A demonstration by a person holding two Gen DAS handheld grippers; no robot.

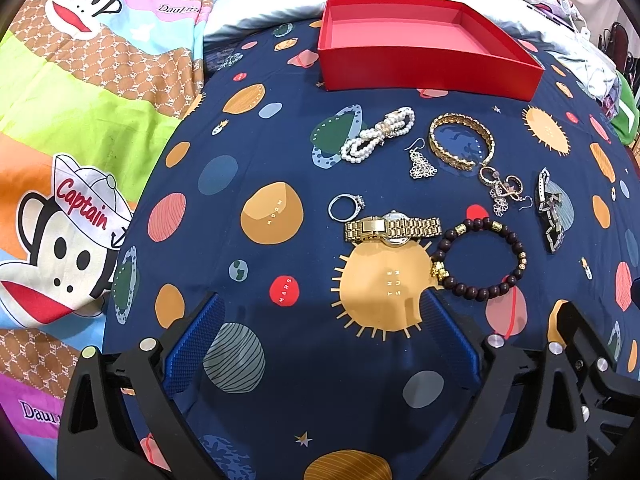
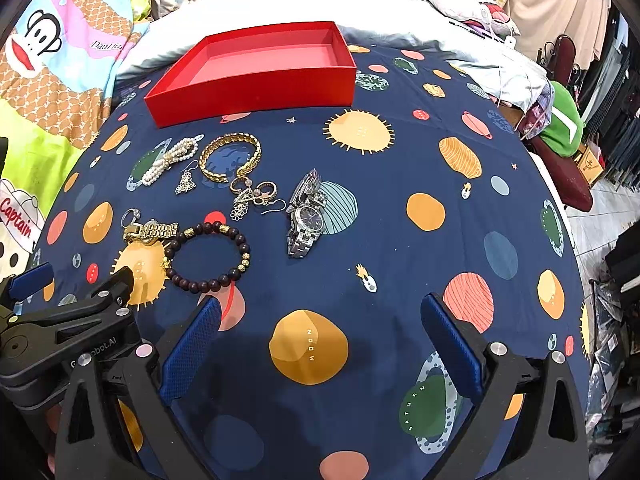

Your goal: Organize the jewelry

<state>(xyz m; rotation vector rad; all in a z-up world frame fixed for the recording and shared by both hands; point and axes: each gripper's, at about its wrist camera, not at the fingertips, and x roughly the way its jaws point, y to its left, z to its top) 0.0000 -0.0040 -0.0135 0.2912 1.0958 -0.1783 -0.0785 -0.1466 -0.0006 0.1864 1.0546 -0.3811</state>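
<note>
An empty red box [image 1: 424, 60] [image 2: 256, 76] stands at the far side of a navy planet-print cloth [image 1: 280, 152]. In front of it lie a pearl bracelet [image 1: 378, 136] [image 2: 170, 162], a gold bangle [image 1: 460, 140] [image 2: 232, 156], earrings [image 1: 420, 160] [image 2: 252, 194], a silver ring [image 1: 346, 206], a gold watch [image 1: 394, 228] [image 2: 150, 232], a dark bead bracelet [image 1: 480, 258] [image 2: 208, 256] and a silver watch [image 1: 550, 210] [image 2: 306, 214]. My left gripper [image 1: 320, 332] is open and empty, just short of the gold watch. My right gripper [image 2: 320, 336] is open and empty, near the bead bracelet and silver watch.
A cartoon monkey quilt [image 1: 80, 120] lies to the left. White bedding [image 2: 280, 0] is bunched behind the box. At the right the bed edge drops to a tiled floor with clutter [image 2: 600, 200]. The left gripper's body [image 2: 60, 320] shows at the right view's lower left.
</note>
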